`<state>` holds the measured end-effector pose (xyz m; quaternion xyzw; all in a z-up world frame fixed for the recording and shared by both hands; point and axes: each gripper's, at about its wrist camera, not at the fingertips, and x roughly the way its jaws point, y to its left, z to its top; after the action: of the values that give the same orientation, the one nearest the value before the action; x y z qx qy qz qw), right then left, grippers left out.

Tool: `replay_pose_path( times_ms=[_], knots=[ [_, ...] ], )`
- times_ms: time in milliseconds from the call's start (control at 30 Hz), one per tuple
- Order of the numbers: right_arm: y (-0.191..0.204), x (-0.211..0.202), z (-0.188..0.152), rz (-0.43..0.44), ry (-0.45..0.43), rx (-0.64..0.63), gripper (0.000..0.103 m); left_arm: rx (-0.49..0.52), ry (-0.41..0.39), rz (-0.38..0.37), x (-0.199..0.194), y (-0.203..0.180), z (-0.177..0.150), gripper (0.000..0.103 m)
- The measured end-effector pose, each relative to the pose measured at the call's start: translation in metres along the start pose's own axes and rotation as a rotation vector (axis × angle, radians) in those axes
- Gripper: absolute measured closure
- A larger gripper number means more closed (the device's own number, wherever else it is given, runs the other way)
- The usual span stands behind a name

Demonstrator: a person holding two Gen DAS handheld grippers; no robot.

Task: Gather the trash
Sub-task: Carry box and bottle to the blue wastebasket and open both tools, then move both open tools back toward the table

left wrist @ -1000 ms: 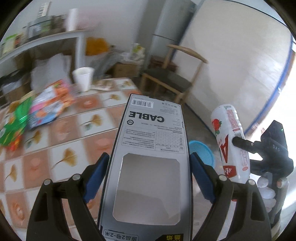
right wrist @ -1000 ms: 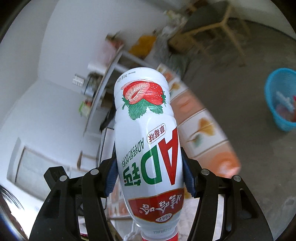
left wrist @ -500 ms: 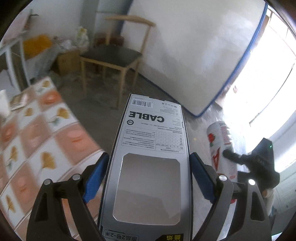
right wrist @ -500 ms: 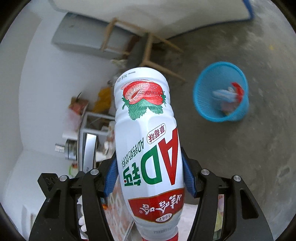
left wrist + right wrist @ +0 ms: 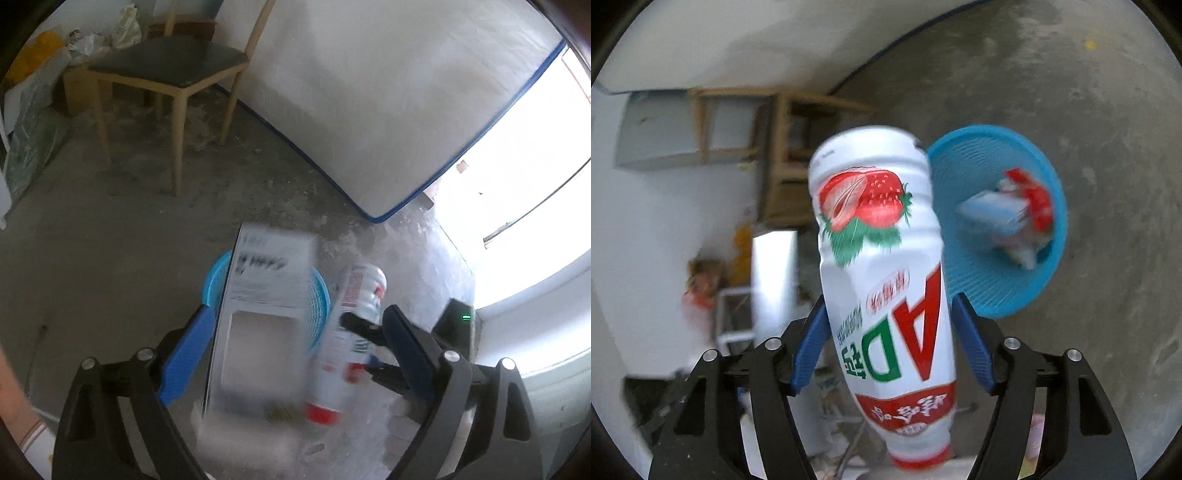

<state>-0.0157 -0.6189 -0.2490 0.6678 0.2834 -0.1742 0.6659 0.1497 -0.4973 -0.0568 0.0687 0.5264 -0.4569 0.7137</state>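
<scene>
Trash in both grippers is coming loose above a blue basket [image 5: 320,295] that stands on the bare concrete floor [image 5: 110,229].

Nearest in the left wrist view, the left gripper [image 5: 299,332] has its jaws opening. A grey cardboard box [image 5: 266,314] with a cut-out window sits between the blue pads [image 5: 186,354], blurred with motion; its left edge is just beside the left pad, and a clear gap shows between its right edge and the other pad, so the pads no longer clamp it. The box hangs in front of the basket and covers most of its mouth.

Just to the right of it, the right gripper [image 5: 364,345] appears with a white drink bottle [image 5: 354,317] between its fingers, red cap toward the camera.

In the right wrist view, the right gripper [image 5: 890,339] also has its jaws opening. The bottle [image 5: 882,273], printed with a strawberry and large red and green letters, stands tilted between the pads [image 5: 971,350]; a gap shows on the right side, and the left pad is close to it. Beyond the bottle, the basket [image 5: 964,291] already holds a blurred blue, white and red wrapper [image 5: 1012,218].

Farther off, a wooden chair [image 5: 166,74] with a dark seat stands on the floor, and a white mattress [image 5: 369,92] with blue edging leans upright beside it.
</scene>
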Motion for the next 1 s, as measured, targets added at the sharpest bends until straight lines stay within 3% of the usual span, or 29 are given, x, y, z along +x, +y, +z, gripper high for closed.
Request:
replay_pose_path(
  times_ms=[133,400,833,1000],
  knots=[
    [-0.030,0.010,0.002,-0.090,-0.007,0.035,0.038,-0.007,0.009,-0.036,0.004,0.000,-0.008,0.013],
    [-0.046,0.022,-0.003,-0.104,0.003,-0.020,0.042,-0.009,-0.043,-0.070,-0.028,0.019,-0.023,0.013],
    [-0.071,-0.011,-0.021,-0.122,-0.033,-0.018,0.042,-0.024,-0.253,-0.066,-0.164,0.075,-0.080,0.013],
    [-0.054,-0.028,-0.040,-0.128,-0.026,-0.094,0.042,-0.082,-0.347,-0.048,-0.223,0.109,-0.115,0.013]
  ],
)
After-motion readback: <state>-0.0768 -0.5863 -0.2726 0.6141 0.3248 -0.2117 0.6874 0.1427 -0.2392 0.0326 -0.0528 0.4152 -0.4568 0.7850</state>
